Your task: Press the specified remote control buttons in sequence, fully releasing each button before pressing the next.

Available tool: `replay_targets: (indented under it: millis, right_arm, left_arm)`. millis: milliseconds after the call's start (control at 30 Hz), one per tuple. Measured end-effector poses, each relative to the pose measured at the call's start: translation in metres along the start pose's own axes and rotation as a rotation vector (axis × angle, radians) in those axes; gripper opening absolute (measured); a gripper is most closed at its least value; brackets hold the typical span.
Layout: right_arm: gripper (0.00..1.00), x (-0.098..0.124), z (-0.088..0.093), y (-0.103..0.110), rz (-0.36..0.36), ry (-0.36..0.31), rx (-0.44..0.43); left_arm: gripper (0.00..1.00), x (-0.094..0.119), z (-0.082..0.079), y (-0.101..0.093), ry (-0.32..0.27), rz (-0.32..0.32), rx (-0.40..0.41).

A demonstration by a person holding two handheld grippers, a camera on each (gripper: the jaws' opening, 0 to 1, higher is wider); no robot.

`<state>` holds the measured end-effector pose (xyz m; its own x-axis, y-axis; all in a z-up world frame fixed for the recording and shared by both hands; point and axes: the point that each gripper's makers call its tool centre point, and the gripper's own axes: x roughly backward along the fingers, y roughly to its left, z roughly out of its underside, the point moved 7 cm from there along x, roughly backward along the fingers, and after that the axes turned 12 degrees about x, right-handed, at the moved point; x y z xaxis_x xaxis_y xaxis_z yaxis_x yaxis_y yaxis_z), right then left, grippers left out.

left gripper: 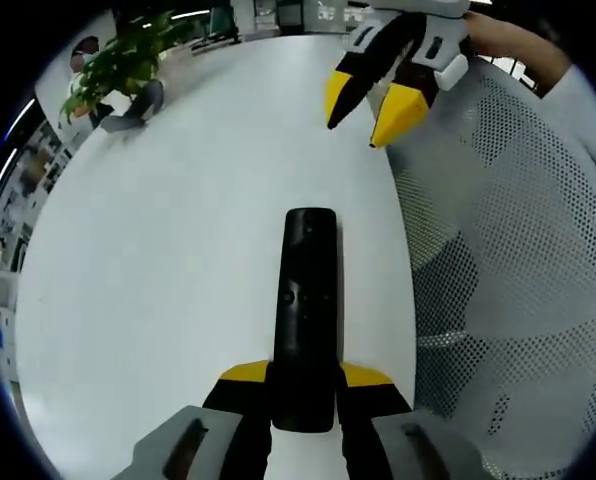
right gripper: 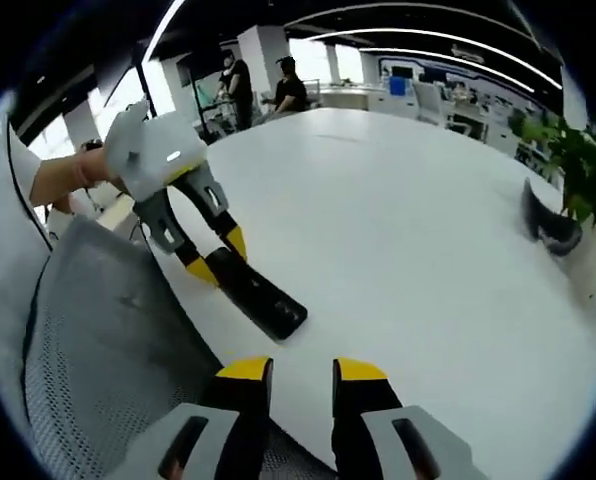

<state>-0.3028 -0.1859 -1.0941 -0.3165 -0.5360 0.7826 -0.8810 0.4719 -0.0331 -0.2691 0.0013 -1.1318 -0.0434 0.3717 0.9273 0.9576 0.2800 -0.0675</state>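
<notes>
Black remote control (left gripper: 308, 300), clamped at its near end in left gripper (left gripper: 304, 385) jaws above white bench (left gripper: 178, 250), presumably steadied for pressing; right gripper (right gripper: 300, 372) jaws parted, empty.

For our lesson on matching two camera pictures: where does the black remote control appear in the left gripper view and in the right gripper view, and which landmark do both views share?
Left gripper view: the remote control runs up the lower centre, its near end clamped in the left claw.
Right gripper view: the remote control lies left of centre, slanting out from the left claw.
Shared landmark: the potted plant on the white table.
</notes>
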Motion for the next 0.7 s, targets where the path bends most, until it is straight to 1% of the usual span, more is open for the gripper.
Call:
replay_targets:
  millis: [33, 200, 267, 367, 467, 700]
  right_arm:
    - [0.17, -0.001, -0.001, 0.000, -0.006, 0.003, 0.013]
    - [0.09, -0.022, -0.017, -0.001, -0.081, 0.054, 0.167]
    - [0.06, -0.028, -0.021, 0.000, -0.110, 0.066, 0.203]
    - [0.04, -0.036, -0.023, 0.001, -0.143, 0.079, 0.227]
    - [0.00, -0.043, -0.023, 0.000, -0.159, 0.098, 0.265]
    - [0.00, -0.051, -0.022, -0.002, -0.191, 0.128, 0.299]
  left_arm:
    - [0.24, 0.000, 0.001, 0.000, -0.004, 0.003, -0.002]
    - [0.24, 0.001, 0.003, -0.001, -0.025, 0.015, -0.021]
    - [0.24, 0.001, 0.003, -0.001, -0.036, 0.019, -0.027]
    - [0.24, 0.001, 0.005, -0.001, -0.055, 0.028, -0.041]
    - [0.24, 0.001, 0.005, 0.000, -0.070, 0.036, -0.044]
    - [0.24, 0.001, 0.005, 0.000, -0.085, 0.039, -0.044]
